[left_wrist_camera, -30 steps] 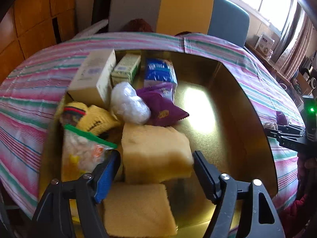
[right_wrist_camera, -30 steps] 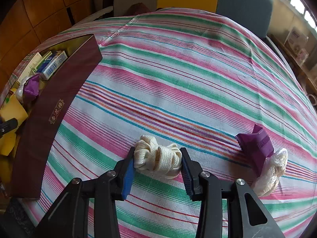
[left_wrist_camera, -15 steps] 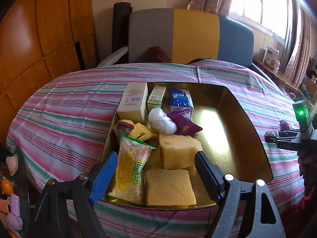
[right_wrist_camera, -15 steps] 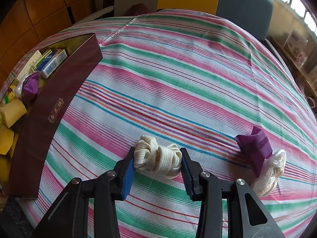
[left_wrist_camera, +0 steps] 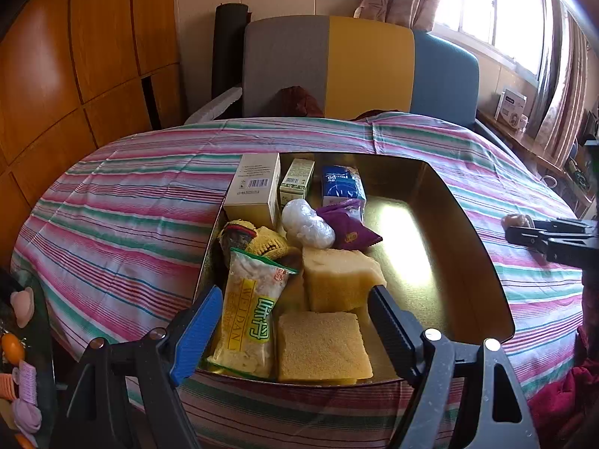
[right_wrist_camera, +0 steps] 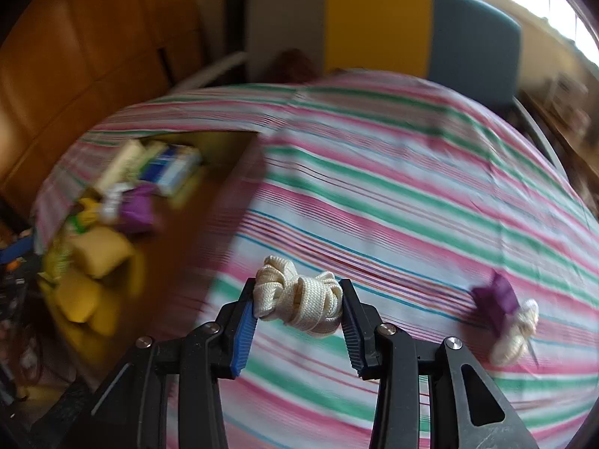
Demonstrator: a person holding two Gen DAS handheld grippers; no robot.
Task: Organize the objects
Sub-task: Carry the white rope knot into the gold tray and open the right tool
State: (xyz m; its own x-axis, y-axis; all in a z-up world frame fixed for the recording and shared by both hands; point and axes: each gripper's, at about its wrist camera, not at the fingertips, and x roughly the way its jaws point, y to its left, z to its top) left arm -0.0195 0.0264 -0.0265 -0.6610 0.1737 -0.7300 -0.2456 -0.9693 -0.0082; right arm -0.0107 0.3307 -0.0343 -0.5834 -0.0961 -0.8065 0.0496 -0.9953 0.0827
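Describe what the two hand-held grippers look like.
Both match. The left hand-held gripper and the right hand-held gripper have black plastic frames with silver screws. Each has a blue ribbed pad on its left finger and a black ribbed pad on its right finger.

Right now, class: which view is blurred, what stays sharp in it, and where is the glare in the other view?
Right wrist view: tablecloth and box smeared, only the cream cord bundle between the pads crisp. Left wrist view: sharp, with glare on the gold box floor.
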